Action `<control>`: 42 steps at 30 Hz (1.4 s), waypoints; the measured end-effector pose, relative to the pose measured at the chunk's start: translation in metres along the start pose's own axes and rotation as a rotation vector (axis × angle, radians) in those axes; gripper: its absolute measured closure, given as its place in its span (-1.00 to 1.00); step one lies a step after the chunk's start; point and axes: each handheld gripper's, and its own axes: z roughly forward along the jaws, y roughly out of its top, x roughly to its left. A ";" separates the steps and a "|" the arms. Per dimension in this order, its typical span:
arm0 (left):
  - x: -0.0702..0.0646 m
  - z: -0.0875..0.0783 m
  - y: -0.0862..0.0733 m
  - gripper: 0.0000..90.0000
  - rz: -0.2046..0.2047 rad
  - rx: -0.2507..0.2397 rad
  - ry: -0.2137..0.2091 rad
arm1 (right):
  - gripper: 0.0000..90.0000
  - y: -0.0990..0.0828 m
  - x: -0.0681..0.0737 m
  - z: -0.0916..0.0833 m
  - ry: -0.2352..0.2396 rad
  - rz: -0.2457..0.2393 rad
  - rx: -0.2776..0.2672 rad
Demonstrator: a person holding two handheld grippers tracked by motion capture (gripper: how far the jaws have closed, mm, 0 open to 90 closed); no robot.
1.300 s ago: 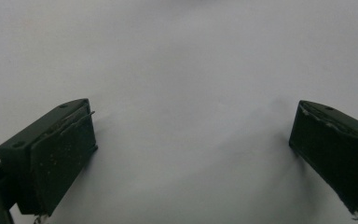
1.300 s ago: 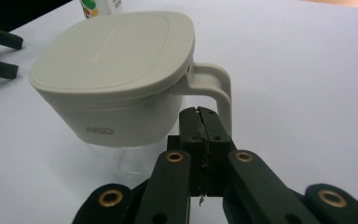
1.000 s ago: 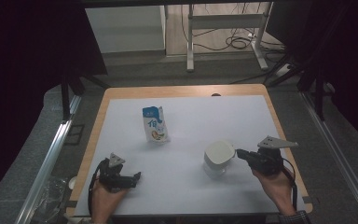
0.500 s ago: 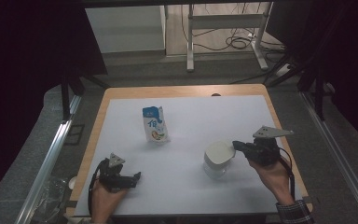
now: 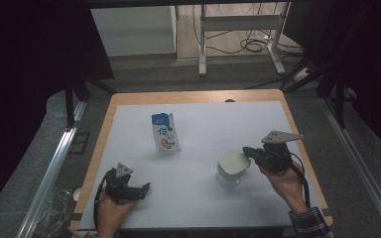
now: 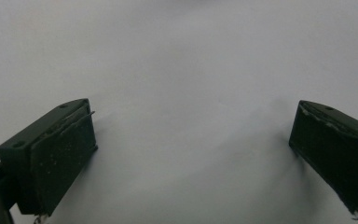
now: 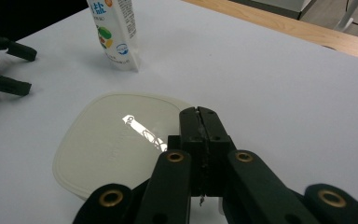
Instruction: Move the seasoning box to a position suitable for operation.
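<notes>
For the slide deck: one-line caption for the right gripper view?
Right gripper, jaws shut, at the rim of a cream container lid; a salt pouch stands beyond on the white table.

Cream container (image 5: 231, 166), blue-and-white carton (image 5: 165, 131), black claw (image 7: 199, 122), white table cover (image 5: 203, 198)

Carton (image 5: 165, 131) upright on white sheet (image 5: 198, 124), wooden table (image 5: 129, 99) beneath

Character 盐 in blue on the white carton (image 7: 114, 28), other print too small to read
</notes>
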 end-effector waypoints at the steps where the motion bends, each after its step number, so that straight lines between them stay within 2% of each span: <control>1: 0.000 0.000 0.000 -0.99 0.000 0.000 0.000 | 0.99 0.000 0.000 0.000 -0.003 -0.002 0.003; 16: 0.000 0.000 0.000 -0.99 0.003 0.002 0.001 | 0.99 -0.001 0.000 0.001 -0.014 -0.013 0.013; 28: 0.000 0.000 0.000 -0.99 -0.003 -0.003 0.001 | 0.99 -0.006 -0.007 0.003 -0.058 -0.005 0.029; 31: 0.000 0.000 0.000 -0.99 -0.002 -0.003 0.001 | 0.99 -0.009 -0.010 0.004 -0.042 0.013 0.018; 42: 0.000 0.000 0.000 -0.99 -0.002 -0.003 0.001 | 0.99 -0.013 -0.014 0.007 -0.030 0.025 0.007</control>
